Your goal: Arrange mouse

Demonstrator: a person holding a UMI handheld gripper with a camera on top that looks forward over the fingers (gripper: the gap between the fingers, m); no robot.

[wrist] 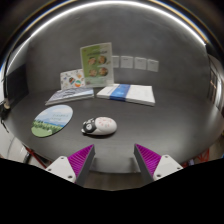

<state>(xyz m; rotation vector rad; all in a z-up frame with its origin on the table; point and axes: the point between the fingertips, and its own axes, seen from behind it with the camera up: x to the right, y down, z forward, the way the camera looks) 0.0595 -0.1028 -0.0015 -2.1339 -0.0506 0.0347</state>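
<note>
A white and grey computer mouse point(99, 126) lies on the dark table point(150, 125), just ahead of my fingers and a little toward the left one. A round mouse mat with a green landscape picture point(52, 120) lies to the left of the mouse, apart from it. My gripper point(112, 160) is open and empty, its two magenta pads point(80, 160) wide apart with bare table between them.
Beyond the mouse lie a blue and white booklet point(127, 94) and a flat magazine point(69, 96). An upright green and white card point(97, 64) and a smaller picture card point(71, 79) stand at the back near the wall.
</note>
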